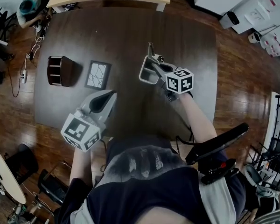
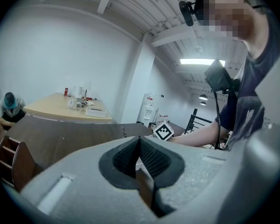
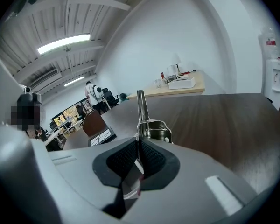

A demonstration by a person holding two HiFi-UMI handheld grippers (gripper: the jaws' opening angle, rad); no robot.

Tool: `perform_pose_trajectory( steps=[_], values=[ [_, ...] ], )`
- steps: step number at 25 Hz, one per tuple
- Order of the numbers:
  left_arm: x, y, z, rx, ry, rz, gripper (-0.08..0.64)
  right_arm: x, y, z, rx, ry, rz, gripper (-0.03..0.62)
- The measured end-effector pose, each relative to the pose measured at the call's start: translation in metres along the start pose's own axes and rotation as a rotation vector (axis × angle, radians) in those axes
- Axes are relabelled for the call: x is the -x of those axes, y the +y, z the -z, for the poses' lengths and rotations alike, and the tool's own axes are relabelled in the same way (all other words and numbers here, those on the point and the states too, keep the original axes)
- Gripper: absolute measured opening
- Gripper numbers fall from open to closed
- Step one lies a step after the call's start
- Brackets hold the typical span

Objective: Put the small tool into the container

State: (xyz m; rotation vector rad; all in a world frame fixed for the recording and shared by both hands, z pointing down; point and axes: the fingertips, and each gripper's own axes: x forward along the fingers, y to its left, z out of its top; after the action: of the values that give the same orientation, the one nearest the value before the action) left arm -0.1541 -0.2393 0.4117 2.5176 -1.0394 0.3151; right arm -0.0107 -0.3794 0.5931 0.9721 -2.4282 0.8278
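Holding the small tool, with the container away at 9 o'clock

The right gripper is clamped on the small tool, whose long axis points to 11 o'clock over the table. The container stands well apart at 9 o'clock, with a patterned tile between. The left gripper, closed and empty, is nearer the container.

Dark table with wooden organizer beside patterned square tile
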Motion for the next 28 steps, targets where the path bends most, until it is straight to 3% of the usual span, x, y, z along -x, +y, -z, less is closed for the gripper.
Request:
perform_pose_trajectory(
  steps=[7,11,21,23,25,28],
  values=[
    [0.015,0.002,0.000,-0.002,-0.028,0.007,-0.002,0.030,0.009,-0.030,0.005,-0.096,0.042,0.127],
    [0.021,0.006,0.000,-0.001,-0.046,0.036,-0.002,0.060,0.025,-0.061,0.024,-0.173,0.069,0.127],
    [0.025,0.008,-0.010,0.005,-0.085,0.134,-0.002,0.124,0.118,-0.136,0.002,-0.375,-0.055,0.101],
    [0.029,0.008,-0.006,0.021,-0.081,0.174,-0.002,0.133,0.135,-0.135,-0.005,-0.392,-0.039,0.075],
    [0.028,0.005,0.001,0.030,-0.069,0.227,-0.002,0.142,0.146,-0.127,-0.018,-0.400,-0.002,0.008],
    [0.014,-0.004,0.006,0.005,-0.044,0.302,-0.002,0.158,0.154,-0.109,-0.043,-0.402,0.015,0.002]
  ],
)
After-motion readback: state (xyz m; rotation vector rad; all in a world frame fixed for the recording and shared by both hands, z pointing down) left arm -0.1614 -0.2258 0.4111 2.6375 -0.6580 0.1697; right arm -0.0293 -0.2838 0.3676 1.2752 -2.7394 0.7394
